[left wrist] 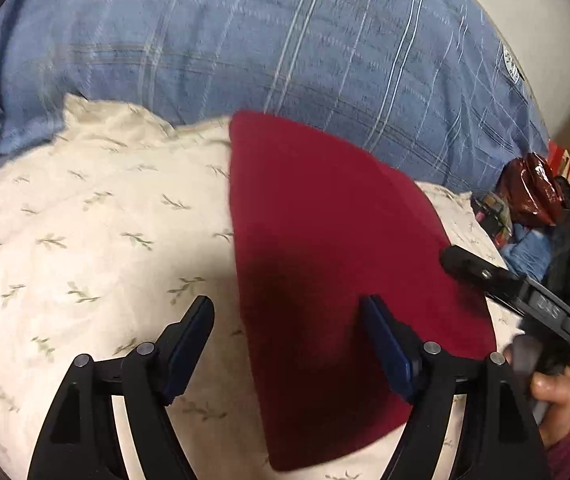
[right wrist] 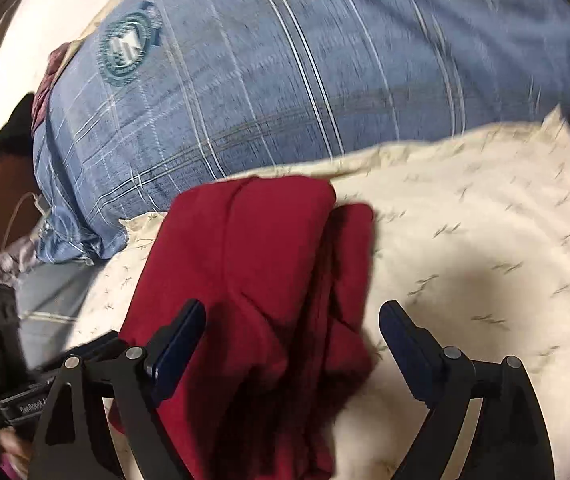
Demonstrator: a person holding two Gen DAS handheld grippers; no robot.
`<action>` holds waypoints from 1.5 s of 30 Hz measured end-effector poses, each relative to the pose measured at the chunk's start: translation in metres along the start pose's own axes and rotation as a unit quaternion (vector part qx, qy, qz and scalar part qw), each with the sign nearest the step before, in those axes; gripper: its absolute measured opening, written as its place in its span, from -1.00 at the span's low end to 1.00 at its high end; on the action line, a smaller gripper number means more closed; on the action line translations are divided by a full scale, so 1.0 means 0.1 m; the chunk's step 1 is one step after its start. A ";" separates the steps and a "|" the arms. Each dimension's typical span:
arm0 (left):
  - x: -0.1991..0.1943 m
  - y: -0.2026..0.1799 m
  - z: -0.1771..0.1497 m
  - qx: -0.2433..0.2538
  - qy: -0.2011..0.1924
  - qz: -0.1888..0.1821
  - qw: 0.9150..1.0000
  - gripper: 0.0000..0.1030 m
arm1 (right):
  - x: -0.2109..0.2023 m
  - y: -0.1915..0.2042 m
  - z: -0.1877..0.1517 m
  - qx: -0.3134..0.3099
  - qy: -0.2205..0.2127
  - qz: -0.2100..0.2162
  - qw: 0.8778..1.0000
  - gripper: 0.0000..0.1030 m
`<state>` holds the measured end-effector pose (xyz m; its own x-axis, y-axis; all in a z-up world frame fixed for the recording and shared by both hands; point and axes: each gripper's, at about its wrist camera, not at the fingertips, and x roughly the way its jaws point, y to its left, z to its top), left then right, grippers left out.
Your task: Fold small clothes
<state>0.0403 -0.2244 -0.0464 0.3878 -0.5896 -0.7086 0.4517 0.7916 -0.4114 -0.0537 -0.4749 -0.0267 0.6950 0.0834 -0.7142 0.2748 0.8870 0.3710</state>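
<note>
A dark red garment (left wrist: 325,248) lies folded flat on the cream leaf-print sheet (left wrist: 85,220). My left gripper (left wrist: 287,310) hovers open over its near left edge: the right pad sits above the red cloth, the left pad above bare sheet. In the right wrist view the same red garment (right wrist: 253,248) shows layered folds and a loose bunched edge on its right side. My right gripper (right wrist: 293,318) stands wide open above it, with nothing pinched between the pads. One black finger (left wrist: 461,264) of the right-hand tool reaches in at the garment's right edge, held by a hand (left wrist: 553,396).
A large blue plaid pillow (left wrist: 285,40) (right wrist: 285,72) lies just behind the garment. Clutter sits past the sheet's right end, including a shiny dark red bag (left wrist: 533,188). The cream sheet (right wrist: 485,240) stretches out to the right in the right wrist view.
</note>
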 end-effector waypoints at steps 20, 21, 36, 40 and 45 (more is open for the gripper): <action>0.09 0.03 0.15 0.002 0.017 -0.056 0.998 0.12 | -0.05 0.32 -0.04 -0.002 0.021 0.107 0.994 -0.02; 0.00 0.02 0.13 0.003 0.014 -0.054 0.998 0.12 | -0.12 0.40 -0.10 -0.008 0.023 0.113 0.993 -0.02; -0.65 0.22 -0.66 -0.007 0.001 0.032 0.999 0.18 | -0.81 0.97 -0.81 -0.097 0.011 0.038 0.995 0.11; -0.73 0.14 -0.71 0.005 -0.028 0.075 0.997 0.21 | -1.11 1.32 -0.87 -0.155 -0.029 0.058 0.986 0.11; -0.84 -0.03 -0.90 0.001 -0.066 0.111 0.992 0.36 | -0.80 1.41 -1.10 -0.182 0.006 0.026 0.983 0.04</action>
<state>-0.0658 -0.1627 -0.0370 0.5792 -0.4162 -0.7009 0.3454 0.9042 -0.2513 -0.1436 -0.3062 0.0177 0.6938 0.1370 -0.7070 -0.0185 0.9848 0.1727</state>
